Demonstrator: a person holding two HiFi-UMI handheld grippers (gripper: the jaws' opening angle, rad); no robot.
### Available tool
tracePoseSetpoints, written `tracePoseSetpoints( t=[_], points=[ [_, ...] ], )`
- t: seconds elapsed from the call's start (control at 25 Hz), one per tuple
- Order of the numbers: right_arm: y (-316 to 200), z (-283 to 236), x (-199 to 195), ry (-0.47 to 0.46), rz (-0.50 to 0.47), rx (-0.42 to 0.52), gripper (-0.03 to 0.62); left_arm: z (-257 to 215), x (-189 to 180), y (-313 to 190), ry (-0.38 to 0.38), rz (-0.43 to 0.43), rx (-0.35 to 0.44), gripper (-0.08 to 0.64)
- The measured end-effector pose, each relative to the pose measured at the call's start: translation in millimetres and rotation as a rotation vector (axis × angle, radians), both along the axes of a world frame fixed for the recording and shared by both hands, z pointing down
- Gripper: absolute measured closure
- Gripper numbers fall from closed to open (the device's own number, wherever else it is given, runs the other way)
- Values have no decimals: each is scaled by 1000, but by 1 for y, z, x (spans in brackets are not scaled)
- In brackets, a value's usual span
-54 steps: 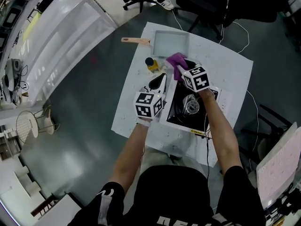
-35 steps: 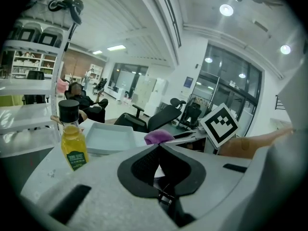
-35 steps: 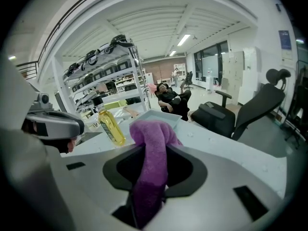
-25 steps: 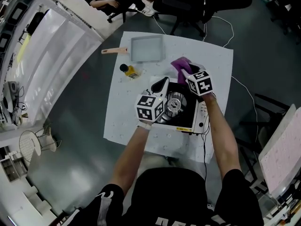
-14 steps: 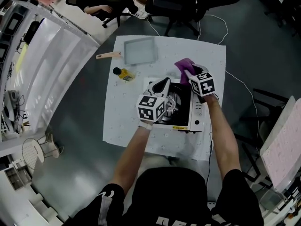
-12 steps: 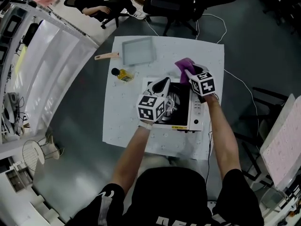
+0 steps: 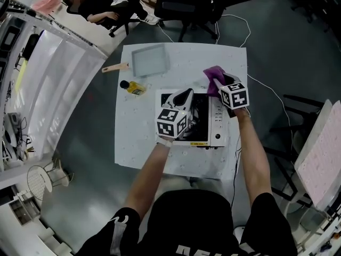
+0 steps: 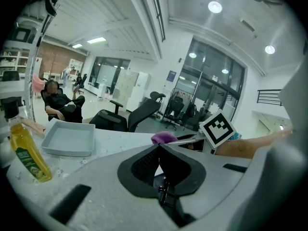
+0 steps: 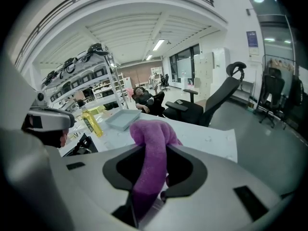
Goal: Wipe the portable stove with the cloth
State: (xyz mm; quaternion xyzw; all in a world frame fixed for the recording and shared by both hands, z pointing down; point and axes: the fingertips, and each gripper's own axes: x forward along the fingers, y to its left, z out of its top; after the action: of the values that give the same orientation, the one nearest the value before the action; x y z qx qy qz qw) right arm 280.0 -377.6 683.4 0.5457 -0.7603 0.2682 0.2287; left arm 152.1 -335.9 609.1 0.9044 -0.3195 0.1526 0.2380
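The portable stove [image 7: 215, 128], white with a black top, lies on the white-covered table [image 7: 139, 138]. A purple cloth [image 7: 214, 73] hangs folded between the jaws of my right gripper [image 7: 213, 80], which is shut on it just beyond the stove's far right corner. In the right gripper view the cloth [image 9: 152, 153] fills the jaw gap of the right gripper [image 9: 154, 149]. My left gripper [image 7: 183, 94] hovers over the stove's far left part, with its tips together and nothing between them. The left gripper view shows the left gripper's [image 8: 159, 147] pads meeting, and the cloth [image 8: 163, 137] beyond them.
A grey tray [image 7: 149, 61], a wooden-handled tool [image 7: 114, 67] and a yellow bottle [image 7: 131, 86] sit at the far left of the table. A cable [image 7: 235, 159] runs off the stove's near right. Office chairs and a seated person [image 7: 101, 4] are beyond the table.
The right gripper has carried the cloth rightward along the stove's far edge to its right corner. The left gripper has shifted along the stove's left part. The head view has shifted too.
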Motion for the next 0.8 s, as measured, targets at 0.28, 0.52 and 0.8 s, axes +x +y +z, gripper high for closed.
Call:
tracePoseSetpoints(
  t=[0.28, 0.52, 0.8],
  points=[
    [14, -2, 25, 13, 47, 1, 476, -6, 5, 5, 3, 17, 9, 554],
    [30, -9, 46, 10, 119, 8, 476, -14, -3, 8, 6, 12, 19, 554],
    [59, -46, 26, -47, 198, 68, 476, -36, -32, 26, 12, 12, 27, 554]
  ],
)
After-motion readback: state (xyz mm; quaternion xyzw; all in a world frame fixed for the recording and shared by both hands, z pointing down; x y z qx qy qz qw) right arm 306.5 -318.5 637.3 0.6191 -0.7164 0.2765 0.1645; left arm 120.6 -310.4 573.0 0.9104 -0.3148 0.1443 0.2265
